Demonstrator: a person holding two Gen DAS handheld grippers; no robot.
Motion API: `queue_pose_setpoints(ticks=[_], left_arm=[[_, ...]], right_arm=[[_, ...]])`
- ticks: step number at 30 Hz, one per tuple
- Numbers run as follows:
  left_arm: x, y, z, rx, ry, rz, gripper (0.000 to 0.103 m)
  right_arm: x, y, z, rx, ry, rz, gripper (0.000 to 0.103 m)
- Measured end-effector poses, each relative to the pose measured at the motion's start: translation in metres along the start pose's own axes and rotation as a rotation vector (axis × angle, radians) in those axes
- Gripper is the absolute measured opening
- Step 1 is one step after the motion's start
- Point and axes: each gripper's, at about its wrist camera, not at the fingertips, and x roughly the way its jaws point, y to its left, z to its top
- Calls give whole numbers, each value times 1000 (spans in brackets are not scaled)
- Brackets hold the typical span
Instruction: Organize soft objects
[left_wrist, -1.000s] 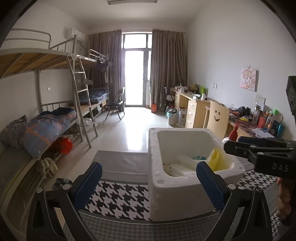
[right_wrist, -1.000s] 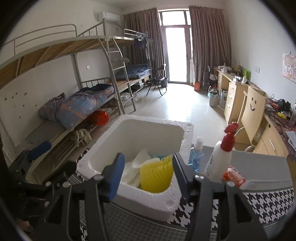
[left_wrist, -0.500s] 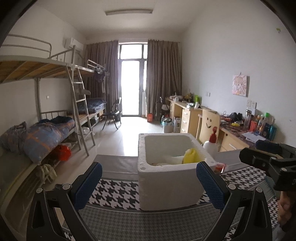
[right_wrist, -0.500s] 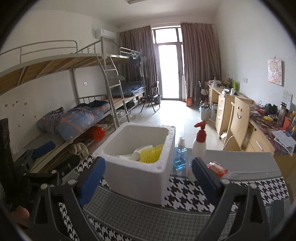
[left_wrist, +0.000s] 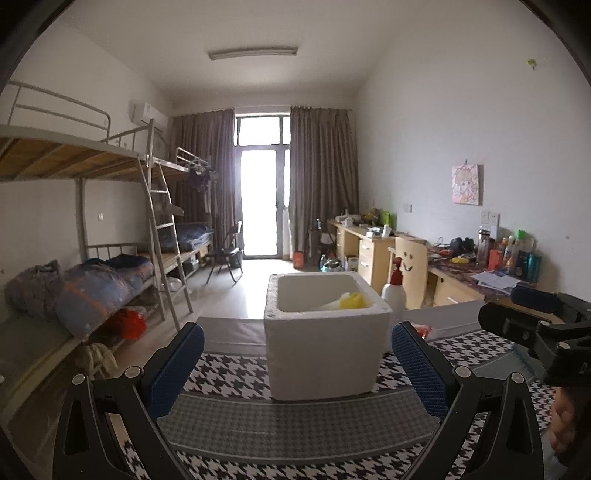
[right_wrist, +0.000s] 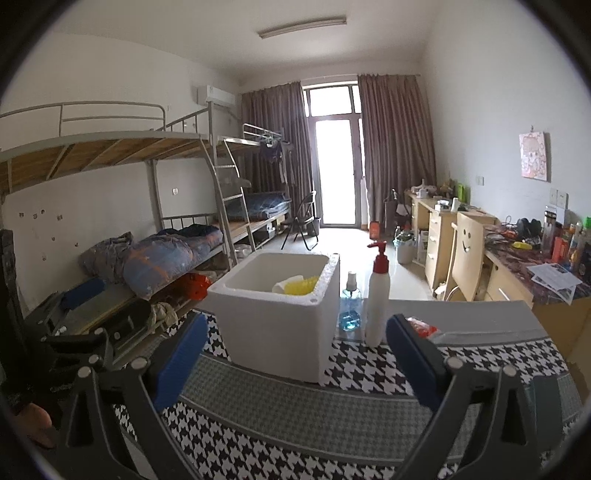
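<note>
Counting one foam box, one yellow sponge inside, two bottles: white pump bottle, blue spray bottle, both at 3 o'clock of box.

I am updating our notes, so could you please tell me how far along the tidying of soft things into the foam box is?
Done: a yellow sponge and a white soft item lie in the foam box. In hand: nothing; the right hand-held gripper and the left hand-held gripper are both open and empty. Left: a red packet lies by the spray bottle; whether it is soft is unclear.

Both wrist views near tabletop, facing shared foam box
</note>
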Motion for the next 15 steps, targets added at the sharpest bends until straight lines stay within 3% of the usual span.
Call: queue_pose_setpoints(ticks=[7,15], left_arm=[[-7,2,-23,-36,19,-29,102],[-26,0,-44,-73,-15,-15,102]], right_arm=[[-20,11,-27,-52,-52,-50,99],[-37,12,-61,-46,-108,-80,100]])
